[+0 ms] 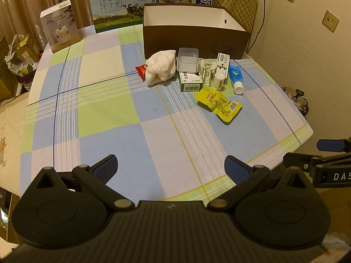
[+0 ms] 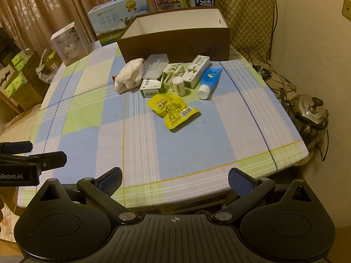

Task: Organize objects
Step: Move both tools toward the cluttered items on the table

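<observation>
A brown open box (image 1: 193,40) (image 2: 175,43) with a white inside stands at the table's far side. In front of it lies a cluster: a white cloth (image 1: 161,66) (image 2: 129,75), a clear plastic case (image 1: 187,60) (image 2: 154,65), a green-white box (image 1: 190,82) (image 2: 150,87), a small white bottle (image 1: 219,81) (image 2: 178,84), a long carton (image 1: 223,63) (image 2: 196,71), a blue tube (image 1: 235,77) (image 2: 209,81) and a yellow snack packet (image 1: 219,104) (image 2: 172,110). My left gripper (image 1: 171,167) and right gripper (image 2: 175,180) are open and empty over the near table edge.
The table wears a checked blue-green cloth (image 1: 109,109) (image 2: 87,114). Milk cartons (image 1: 122,3) (image 2: 118,19) and a white appliance box (image 1: 59,25) (image 2: 70,41) stand at the back. A metal kettle (image 2: 311,114) sits off the right edge. A padded chair (image 2: 245,15) is behind.
</observation>
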